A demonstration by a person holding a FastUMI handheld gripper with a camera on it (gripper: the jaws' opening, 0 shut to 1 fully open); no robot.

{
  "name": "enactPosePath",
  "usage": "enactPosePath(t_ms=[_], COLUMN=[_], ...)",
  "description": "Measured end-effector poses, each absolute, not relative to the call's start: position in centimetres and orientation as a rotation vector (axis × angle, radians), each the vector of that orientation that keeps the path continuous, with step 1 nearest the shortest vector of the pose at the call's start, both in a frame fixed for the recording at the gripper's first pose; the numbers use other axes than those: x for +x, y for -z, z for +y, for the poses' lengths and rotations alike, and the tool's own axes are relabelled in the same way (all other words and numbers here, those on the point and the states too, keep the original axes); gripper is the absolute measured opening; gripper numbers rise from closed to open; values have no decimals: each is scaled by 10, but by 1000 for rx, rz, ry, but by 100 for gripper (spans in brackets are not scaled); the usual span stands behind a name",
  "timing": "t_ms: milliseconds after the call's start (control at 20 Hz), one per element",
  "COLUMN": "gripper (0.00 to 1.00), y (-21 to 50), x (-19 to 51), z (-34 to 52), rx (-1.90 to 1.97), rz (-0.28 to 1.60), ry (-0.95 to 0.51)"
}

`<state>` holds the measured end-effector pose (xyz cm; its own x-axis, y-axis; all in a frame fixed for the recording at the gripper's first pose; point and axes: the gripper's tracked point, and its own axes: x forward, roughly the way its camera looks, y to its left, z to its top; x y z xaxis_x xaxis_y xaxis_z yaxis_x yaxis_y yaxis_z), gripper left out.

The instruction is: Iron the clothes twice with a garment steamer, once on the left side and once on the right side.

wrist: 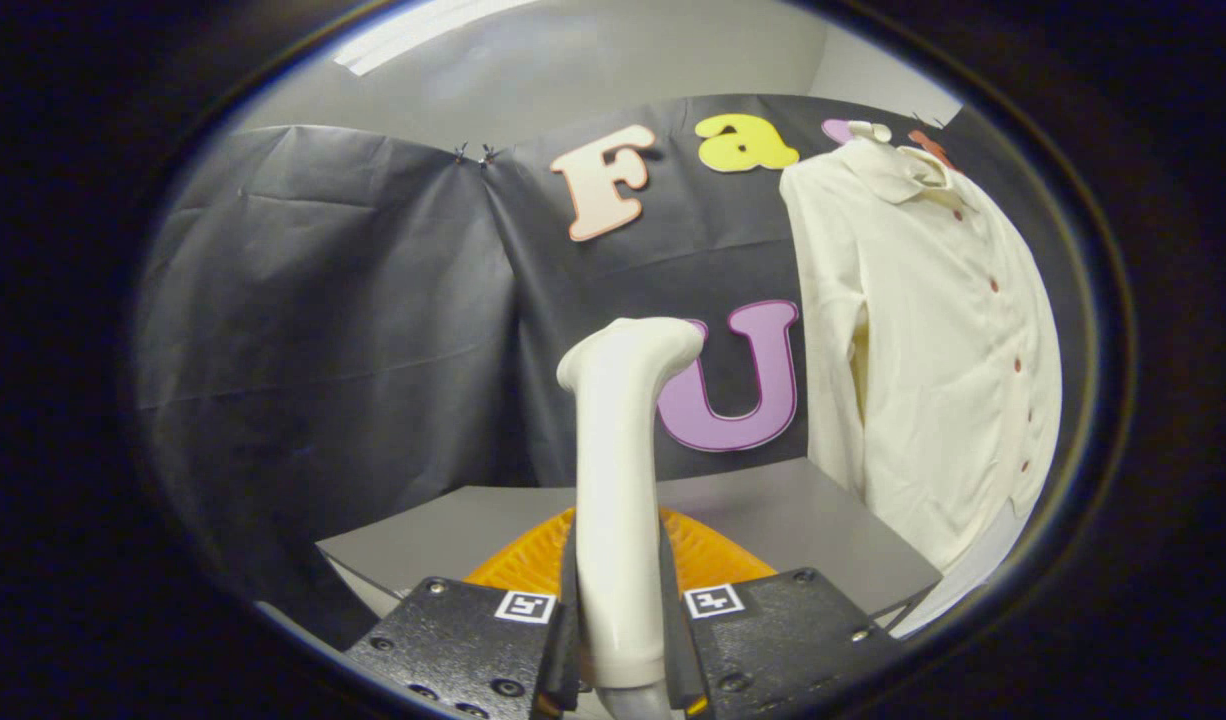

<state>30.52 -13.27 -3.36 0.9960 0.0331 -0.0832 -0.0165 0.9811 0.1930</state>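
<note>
A black cloth wall [353,300] closes off the back of the booth, hanging in two panels that meet at a crease above the far edge of the worktop. Against it, off to the right of the fingers and well beyond them, hangs a cream long-sleeved shirt [933,340], collar up, a row of small dark red buttons running down its front, its hem falling past the right-hand corner of the worktop. The grey worktop [773,520] lies ahead of the fingers, its near left corner showing pale against the dark cloth. On it, just ahead of the fingers, sits an orange ribbed object [708,560], mostly hidden behind the steamer; what it is cannot be told. The white garment steamer [618,480] stands upright between the fingers, its handle rising straight and its head bent over toward the right, toward the shirt but well apart from it. The gripper [621,640] is clamped on the lower part of the steamer's handle, both fingers pressing its sides
</note>
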Motion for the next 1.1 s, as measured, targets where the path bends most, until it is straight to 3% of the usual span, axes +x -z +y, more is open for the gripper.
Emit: enactPosePath(t_ms=[700, 1100], gripper=[32, 32], y=[-57, -29], x=[263, 287], z=[-287, -379], rx=[101, 180], rz=[-96, -102], ry=[124, 199])
